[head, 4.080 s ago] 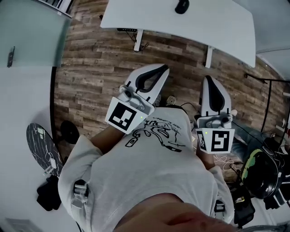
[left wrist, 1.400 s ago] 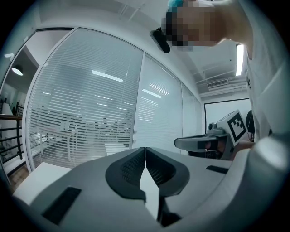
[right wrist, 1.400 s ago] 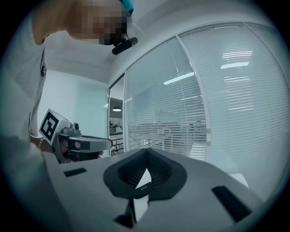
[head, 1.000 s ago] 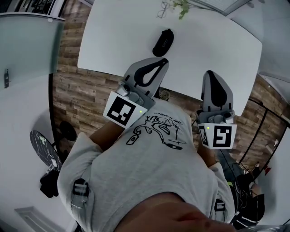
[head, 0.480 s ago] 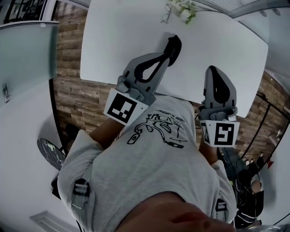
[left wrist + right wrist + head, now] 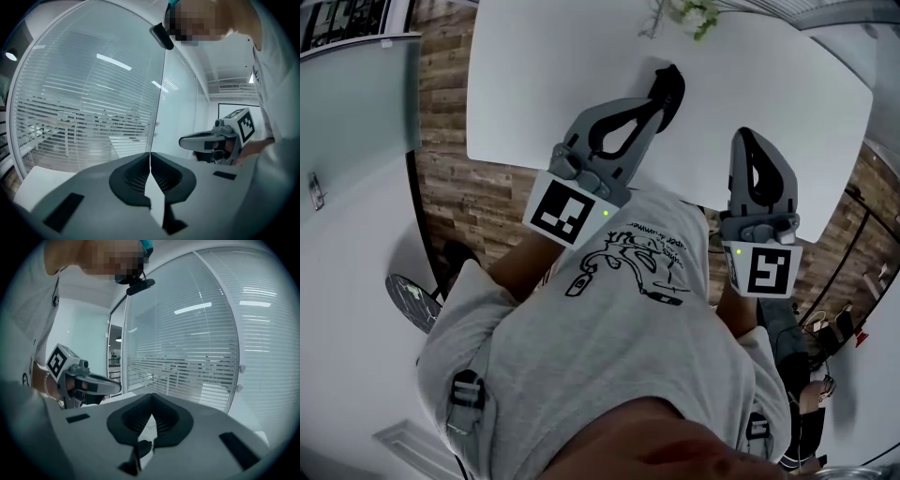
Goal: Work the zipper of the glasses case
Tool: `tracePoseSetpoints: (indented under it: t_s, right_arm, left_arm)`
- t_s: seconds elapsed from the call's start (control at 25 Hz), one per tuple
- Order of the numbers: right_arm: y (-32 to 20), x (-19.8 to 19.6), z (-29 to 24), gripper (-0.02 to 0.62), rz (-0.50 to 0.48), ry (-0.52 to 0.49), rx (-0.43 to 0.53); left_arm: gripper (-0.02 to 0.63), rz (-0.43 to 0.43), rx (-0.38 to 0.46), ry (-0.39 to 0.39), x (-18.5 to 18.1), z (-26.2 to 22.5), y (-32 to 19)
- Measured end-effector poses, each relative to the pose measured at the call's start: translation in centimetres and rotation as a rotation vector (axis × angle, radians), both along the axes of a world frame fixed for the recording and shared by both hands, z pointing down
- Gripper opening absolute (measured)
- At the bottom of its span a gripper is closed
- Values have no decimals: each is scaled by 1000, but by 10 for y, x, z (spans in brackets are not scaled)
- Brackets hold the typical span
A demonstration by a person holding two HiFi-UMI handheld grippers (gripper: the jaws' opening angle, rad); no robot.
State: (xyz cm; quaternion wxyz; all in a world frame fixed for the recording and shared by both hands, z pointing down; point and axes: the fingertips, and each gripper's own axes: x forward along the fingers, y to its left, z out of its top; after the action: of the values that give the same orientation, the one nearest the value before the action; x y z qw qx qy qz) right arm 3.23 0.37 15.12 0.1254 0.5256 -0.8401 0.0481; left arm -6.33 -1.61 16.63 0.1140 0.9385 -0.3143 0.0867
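The black glasses case lies on the white table, and only its far end shows past my left gripper. That left gripper is shut, its tip over the case's near end; whether it touches I cannot tell. In the left gripper view its jaws meet with nothing between them. Off to the right, my right gripper hangs above bare tabletop, apart from the case, also shut and holding nothing. A small dark shape shows low through the slit below its jaws.
A green plant stands at the table's far edge behind the case. Wooden floor lies left of the table, with a glass partition beyond it. Blinds behind glass fill both gripper views.
Both grippers have moved forward over the table. A second ago the case lay clear ahead of the left gripper; now the tip covers its near end. Both stay shut.
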Motion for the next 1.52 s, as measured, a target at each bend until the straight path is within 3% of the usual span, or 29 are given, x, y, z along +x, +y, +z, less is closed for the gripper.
tracePoseSetpoints:
  t_s: [0.32,0.56,0.92,1.36,1.52]
  right_arm:
    - [-20,10,77,13,-108,232,-101]
    - [-32,26,133,37,-202,340,-138]
    - [-55,16,223,61,-362,565,-207]
    - [-74,11,303,95,-625,734,-253]
    - [-79,4,314,101,-714,780,-246]
  left_arm:
    - [21,29,-60,-84,14,56,-10]
    - [21,78,-86,-147,38,102,-12]
    - [21,114,-137,-226,44,169,-20]
    - [22,156,-170,-289,72,223,-20]
    - [21,161,-218,-343,71,242,-19]
